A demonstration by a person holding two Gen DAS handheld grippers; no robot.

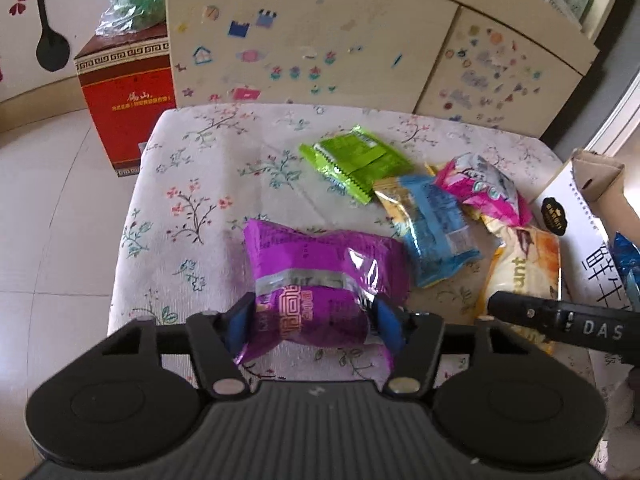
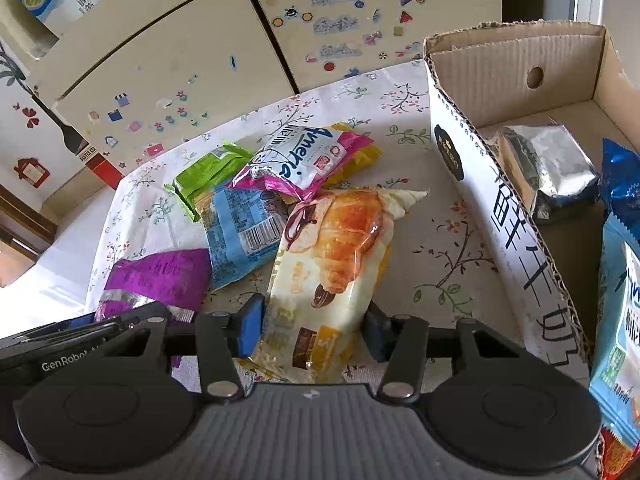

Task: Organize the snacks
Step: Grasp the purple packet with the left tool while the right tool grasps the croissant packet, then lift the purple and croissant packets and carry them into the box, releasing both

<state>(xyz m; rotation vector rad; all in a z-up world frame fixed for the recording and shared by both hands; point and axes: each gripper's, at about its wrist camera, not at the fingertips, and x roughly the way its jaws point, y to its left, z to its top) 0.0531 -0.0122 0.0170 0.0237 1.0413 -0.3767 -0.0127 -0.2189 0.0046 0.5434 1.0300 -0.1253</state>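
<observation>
A purple snack packet [image 1: 320,256] lies at the near edge of the floral-cloth table [image 1: 192,200]. My left gripper [image 1: 312,320] is shut on its near end, and both blue pads dent the foil. To its right, my right gripper [image 2: 314,330] is shut on the near end of a croissant packet [image 2: 340,232]. Behind these lies a loose heap: a green packet [image 1: 356,160], a light-blue packet [image 1: 432,224] and a pink-and-white packet [image 2: 304,160]. An open cardboard box [image 2: 516,240] stands at the right, holding a silver packet [image 2: 548,168] and a blue packet [image 2: 620,320].
A cream cabinet [image 1: 320,40] covered in stickers rises right behind the table. A red carton [image 1: 124,100] with a plastic bag on top stands on the tiled floor at the left. The two grippers sit close together side by side.
</observation>
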